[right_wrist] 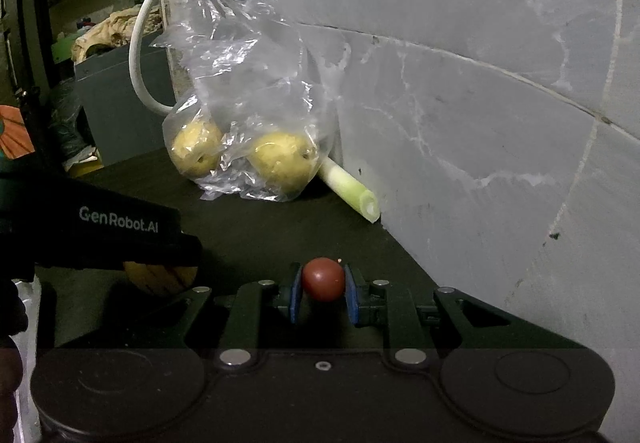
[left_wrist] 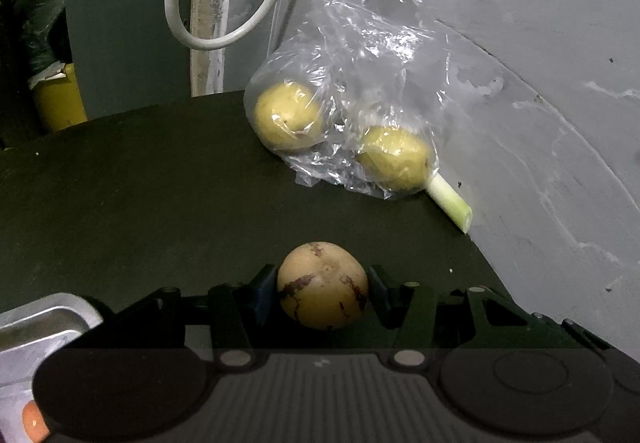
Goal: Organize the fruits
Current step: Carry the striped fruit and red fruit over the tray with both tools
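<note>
Left claw (left_wrist: 322,285): jaws closed on a yellow-brown fruit (left_wrist: 322,285) with dark blotches; both pads press its sides. It sits just above the dark tabletop (left_wrist: 140,183).

Right claw (right_wrist: 322,280): jaws narrow, blue pads (right_wrist: 296,297) clamped on a small red fruit (right_wrist: 322,279).

Ahead of both claws, against the grey wall (right_wrist: 480,103): clear plastic bag (left_wrist: 352,83) with two yellow fruits inside, one left (left_wrist: 286,115) and one right (left_wrist: 394,157), near each other; whether they touch I cannot tell. A pale green stalk (left_wrist: 448,203) lies just beside the bag, on its right, touching the wall.

To my near left, seen from the left claw: corner of a metal tray (left_wrist: 48,319). An orange item shows by it, too cut off to identify.

From the right claw's camera, the left claw's body (right_wrist: 100,235) sits to the left, partly covering its fruit.
</note>
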